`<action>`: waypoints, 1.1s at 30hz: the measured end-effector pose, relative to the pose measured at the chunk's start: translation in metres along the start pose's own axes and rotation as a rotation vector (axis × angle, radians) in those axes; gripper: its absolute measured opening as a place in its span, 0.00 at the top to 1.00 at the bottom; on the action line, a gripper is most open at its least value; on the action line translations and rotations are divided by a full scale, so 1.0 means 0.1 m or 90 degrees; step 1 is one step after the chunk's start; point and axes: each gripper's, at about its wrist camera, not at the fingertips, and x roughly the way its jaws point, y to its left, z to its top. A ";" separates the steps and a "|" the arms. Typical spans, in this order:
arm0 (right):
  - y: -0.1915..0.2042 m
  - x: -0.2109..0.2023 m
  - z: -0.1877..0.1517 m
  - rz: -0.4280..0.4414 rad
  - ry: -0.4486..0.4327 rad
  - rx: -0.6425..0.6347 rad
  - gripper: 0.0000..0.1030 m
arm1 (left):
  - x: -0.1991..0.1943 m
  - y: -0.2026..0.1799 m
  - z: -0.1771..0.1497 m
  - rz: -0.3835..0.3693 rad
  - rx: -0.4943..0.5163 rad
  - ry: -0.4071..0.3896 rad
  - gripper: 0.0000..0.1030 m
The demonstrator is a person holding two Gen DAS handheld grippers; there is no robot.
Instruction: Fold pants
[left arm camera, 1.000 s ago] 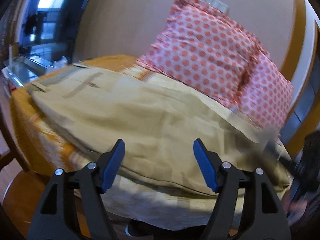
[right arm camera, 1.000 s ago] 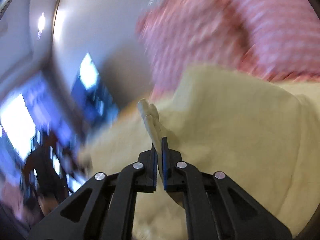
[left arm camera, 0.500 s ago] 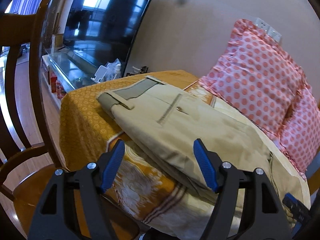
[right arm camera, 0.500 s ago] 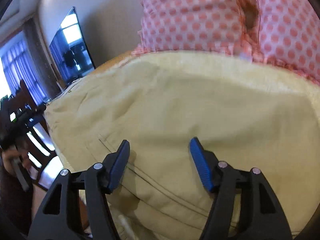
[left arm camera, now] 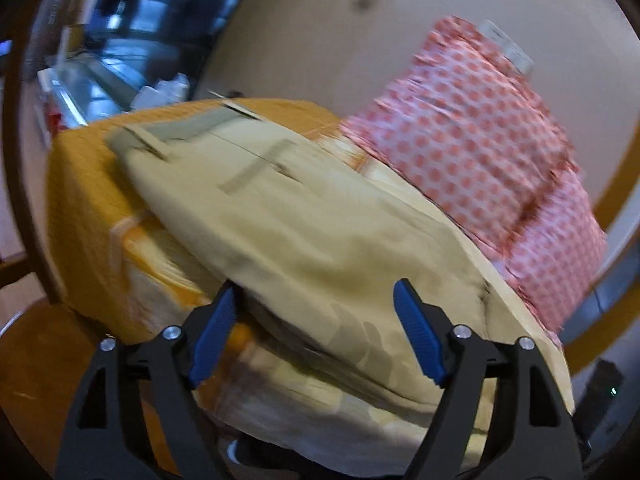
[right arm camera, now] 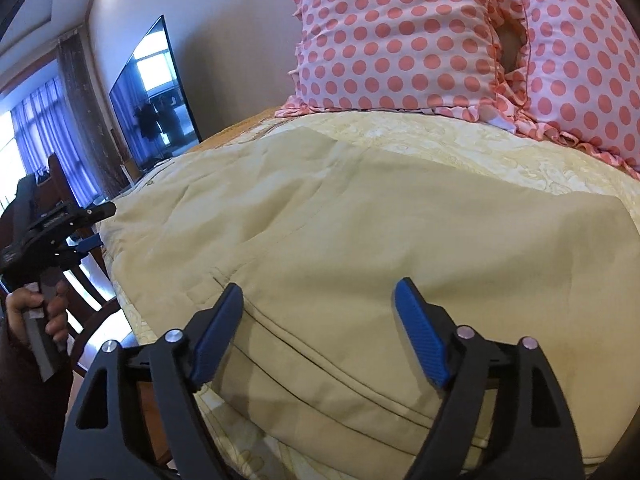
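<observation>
The tan pants (right arm camera: 360, 248) lie folded on the bed (left arm camera: 80, 200), in front of the dotted pillows (right arm camera: 400, 40). Both the left hand-held gripper (left arm camera: 316, 332) and right hand-held gripper (right arm camera: 320, 332) are wide open, holding nothing. If one bumps the pants' near edge, the fold could slide apart.

The pants (right arm camera: 360, 240) are plain khaki with a greyer waistband (left arm camera: 192, 128). Two pillows (right arm camera: 400, 36) are pale pink with coral polka dots. The bedspread (left arm camera: 80, 200) is mustard-orange with a cream floral pattern. Both claws are black with blue pads (right arm camera: 420, 332).
</observation>
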 end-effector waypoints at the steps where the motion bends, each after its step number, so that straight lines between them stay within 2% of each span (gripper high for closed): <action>1: 0.00 0.00 0.00 0.001 0.000 0.001 0.21 | 0.02 -0.05 -0.02 0.008 0.012 -0.003 0.23; 4: -0.02 0.00 0.00 0.006 0.001 0.004 0.21 | 0.06 0.00 0.05 0.036 0.005 -0.015 0.23; 9: -0.03 -0.01 0.00 0.009 -0.002 0.008 0.21 | 0.07 0.40 0.38 0.099 -0.072 -0.064 0.26; 13: -0.04 -0.02 0.00 0.017 -0.007 0.018 0.21 | 0.12 0.66 0.55 0.080 -0.131 -0.073 0.32; 14: -0.05 -0.03 -0.01 0.022 -0.009 0.022 0.21 | 0.13 0.69 0.58 0.071 -0.147 -0.074 0.40; 16: -0.06 -0.05 -0.01 0.031 -0.011 0.030 0.21 | 0.17 0.79 0.60 0.050 -0.192 -0.067 0.67; 17: -0.07 -0.06 -0.02 0.036 -0.012 0.034 0.21 | 0.19 0.81 0.61 0.051 -0.201 -0.060 0.86; 18: -0.08 -0.08 -0.02 0.040 -0.012 0.036 0.21 | 0.19 0.81 0.62 0.049 -0.198 -0.060 0.87; 22: -0.13 -0.19 -0.02 0.061 -0.020 0.052 0.21 | 0.06 0.40 0.71 0.072 -0.096 -0.082 0.92; 25: -0.22 -0.34 -0.02 0.069 -0.044 0.071 0.21 | -0.10 -0.18 0.82 0.034 -0.002 -0.095 0.94; 29: -0.41 -0.62 -0.02 0.049 -0.089 0.097 0.21 | -0.22 -1.24 0.74 -0.056 0.152 -0.089 0.98; 33: -0.73 -0.97 -0.09 -0.019 -0.138 0.141 0.21 | -0.14 -2.24 0.33 -0.187 0.276 -0.032 0.98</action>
